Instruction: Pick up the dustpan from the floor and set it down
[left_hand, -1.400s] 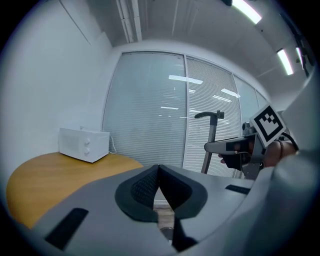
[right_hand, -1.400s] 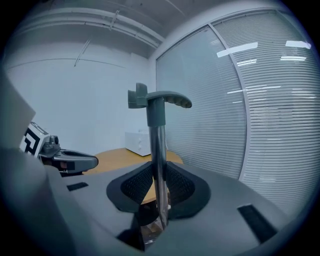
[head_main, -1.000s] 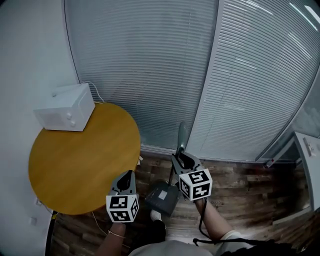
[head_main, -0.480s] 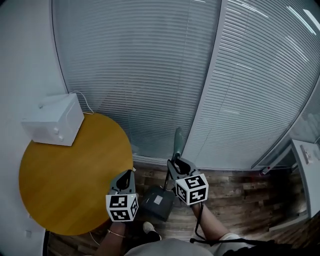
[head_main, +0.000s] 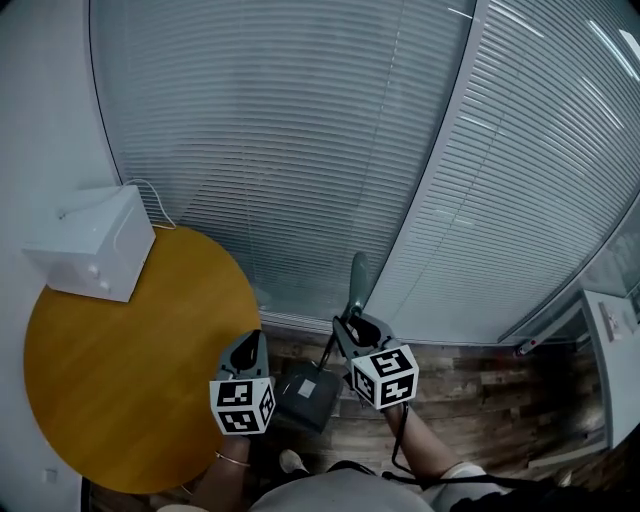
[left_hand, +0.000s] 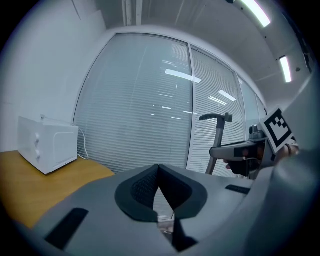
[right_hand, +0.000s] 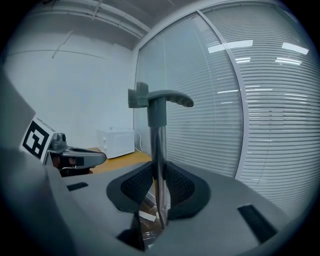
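Two grippers, one dustpan (head_main: 305, 395) (pole (right_hand: 159, 150) clamped in right gripper (right_hand: 157, 189)); left gripper (left_hand: 158, 172) closed, empty.

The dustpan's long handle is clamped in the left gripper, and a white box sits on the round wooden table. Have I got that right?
Not quite. The right gripper is the one clamped on the dustpan's long handle, as the right gripper view shows; the left gripper is shut on nothing. The white box does sit on the round wooden table.
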